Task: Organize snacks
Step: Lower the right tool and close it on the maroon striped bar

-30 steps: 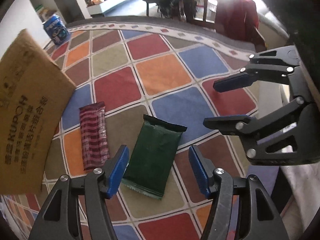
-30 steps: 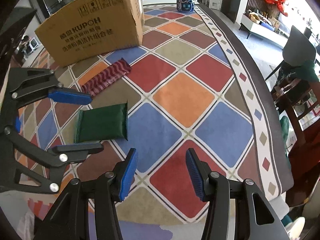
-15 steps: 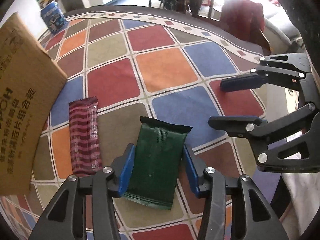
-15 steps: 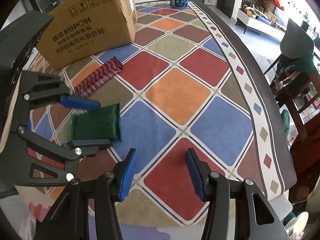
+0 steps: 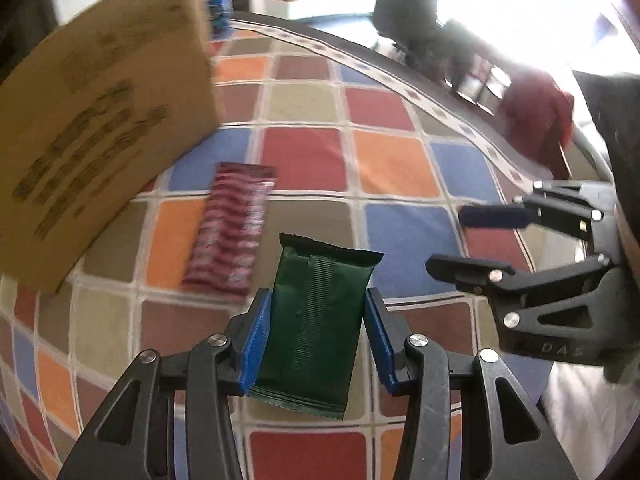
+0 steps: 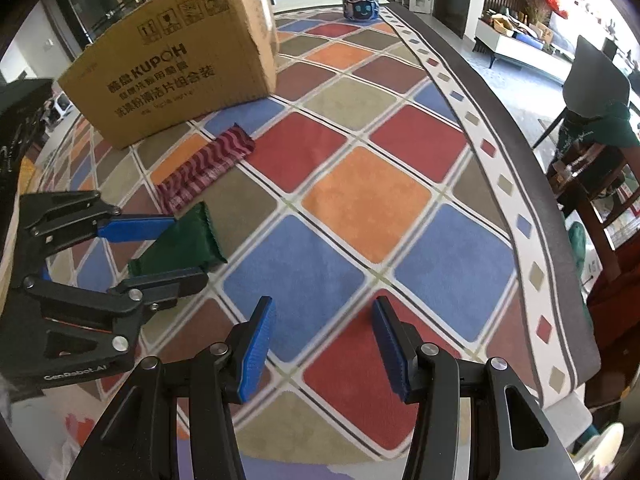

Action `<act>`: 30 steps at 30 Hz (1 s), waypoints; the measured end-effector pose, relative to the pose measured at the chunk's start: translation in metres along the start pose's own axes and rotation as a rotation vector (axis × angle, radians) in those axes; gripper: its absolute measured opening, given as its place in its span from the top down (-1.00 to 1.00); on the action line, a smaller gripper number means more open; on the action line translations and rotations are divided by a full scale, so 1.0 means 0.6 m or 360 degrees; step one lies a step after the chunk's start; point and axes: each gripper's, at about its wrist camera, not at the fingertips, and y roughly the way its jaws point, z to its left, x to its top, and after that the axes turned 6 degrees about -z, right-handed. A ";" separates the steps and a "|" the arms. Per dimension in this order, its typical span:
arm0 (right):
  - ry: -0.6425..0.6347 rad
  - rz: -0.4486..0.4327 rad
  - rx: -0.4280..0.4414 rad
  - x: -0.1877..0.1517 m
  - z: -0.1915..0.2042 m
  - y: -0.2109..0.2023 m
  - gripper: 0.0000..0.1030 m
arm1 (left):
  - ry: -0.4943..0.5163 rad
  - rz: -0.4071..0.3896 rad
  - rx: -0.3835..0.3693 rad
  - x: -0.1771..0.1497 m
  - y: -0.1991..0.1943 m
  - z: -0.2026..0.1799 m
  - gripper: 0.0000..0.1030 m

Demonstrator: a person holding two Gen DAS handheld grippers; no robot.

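The green snack packet (image 5: 316, 320) sits clamped between the pads of the left tool (image 5: 316, 334), its long axis running straight out ahead along the fingers, far end tipped up off the table (image 6: 360, 196). The jaws have just been closing on it. The cardboard box (image 5: 100, 120), probably its destination, stands ahead and to the left of this tool, though blurred here. The striped red packet (image 5: 232, 232) lies between them. The right tool (image 6: 322, 344), further off, hangs half-open and empty.
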 end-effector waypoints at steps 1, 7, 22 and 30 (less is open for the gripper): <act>-0.0006 -0.0005 0.0011 0.002 0.005 0.001 0.02 | -0.0030 -0.0016 0.0026 -0.002 -0.005 0.006 0.12; -0.0034 -0.0055 0.0079 0.019 0.042 0.004 0.02 | -0.0166 -0.0118 0.0141 -0.018 -0.039 0.048 0.12; 0.0060 -0.0260 0.0159 0.082 0.120 0.024 0.02 | -0.0557 -0.0293 0.0394 -0.046 -0.076 0.147 0.12; 0.0147 -0.0242 0.0175 0.110 0.140 0.067 0.02 | -0.0657 -0.0363 0.0454 -0.046 -0.086 0.178 0.12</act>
